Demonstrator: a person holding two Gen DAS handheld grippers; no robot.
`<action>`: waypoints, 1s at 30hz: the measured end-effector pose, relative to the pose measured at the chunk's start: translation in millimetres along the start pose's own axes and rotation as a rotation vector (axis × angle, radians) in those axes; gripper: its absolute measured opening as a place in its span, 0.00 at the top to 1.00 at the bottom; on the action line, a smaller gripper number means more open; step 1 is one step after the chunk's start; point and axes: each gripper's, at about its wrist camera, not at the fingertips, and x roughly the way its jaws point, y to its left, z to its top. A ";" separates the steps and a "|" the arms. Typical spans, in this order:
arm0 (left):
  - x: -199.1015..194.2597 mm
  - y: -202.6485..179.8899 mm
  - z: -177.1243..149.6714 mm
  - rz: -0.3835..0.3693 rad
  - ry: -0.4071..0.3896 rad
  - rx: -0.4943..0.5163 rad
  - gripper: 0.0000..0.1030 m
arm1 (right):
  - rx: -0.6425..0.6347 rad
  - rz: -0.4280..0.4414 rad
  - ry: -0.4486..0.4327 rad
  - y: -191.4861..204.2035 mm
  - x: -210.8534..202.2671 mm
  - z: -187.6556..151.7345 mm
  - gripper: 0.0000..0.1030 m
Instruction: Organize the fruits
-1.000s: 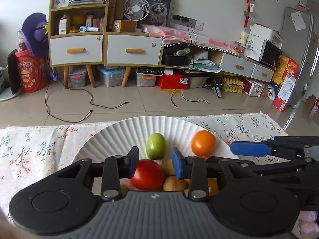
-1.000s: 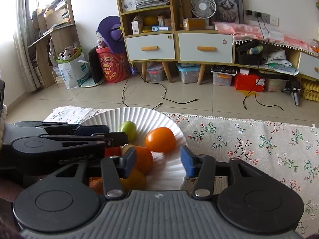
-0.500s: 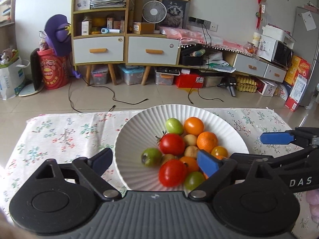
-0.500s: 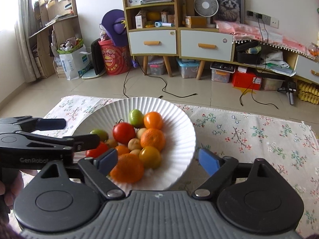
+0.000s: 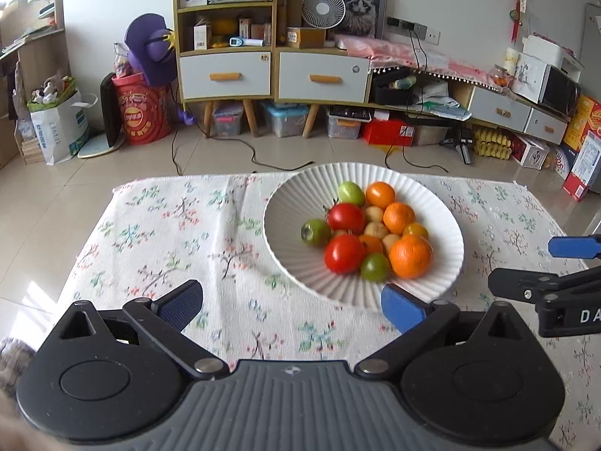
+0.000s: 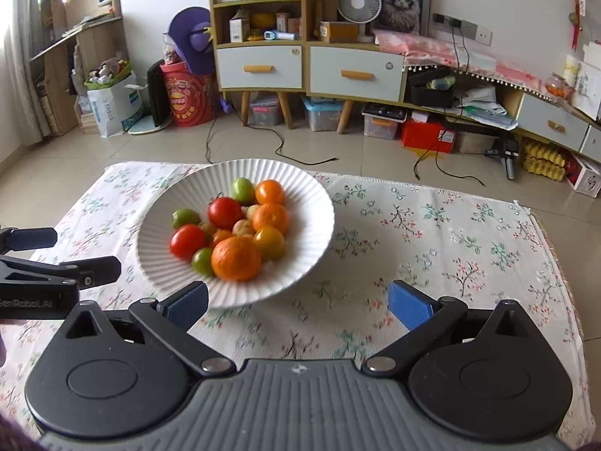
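Note:
A white ribbed bowl (image 5: 289, 218) (image 6: 311, 221) stands on the floral tablecloth and holds several fruits: red tomatoes (image 5: 345, 253) (image 6: 187, 241), oranges (image 5: 410, 255) (image 6: 236, 258) and small green fruits (image 5: 315, 232) (image 6: 242, 189). My left gripper (image 5: 291, 306) is open and empty, held back over the cloth short of the bowl's near rim. My right gripper (image 6: 298, 302) is open and empty, near the bowl's near right rim. Each gripper's fingers show at the edge of the other's view.
The floral tablecloth (image 5: 169, 233) (image 6: 443, 233) covers the low table, with its edges near on the left and right. Beyond the far edge is tiled floor with cables, a shelf unit with drawers (image 5: 270, 71) and storage boxes.
Both grippers have opened wide and pulled back and up from the bowl. The left one had a red tomato between its fingers a second ago; that tomato now lies in the bowl.

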 end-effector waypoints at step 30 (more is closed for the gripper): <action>-31.9 -5.7 -59.0 0.131 0.061 -0.043 0.00 | -0.003 -0.089 0.009 28.4 -20.1 -59.6 0.01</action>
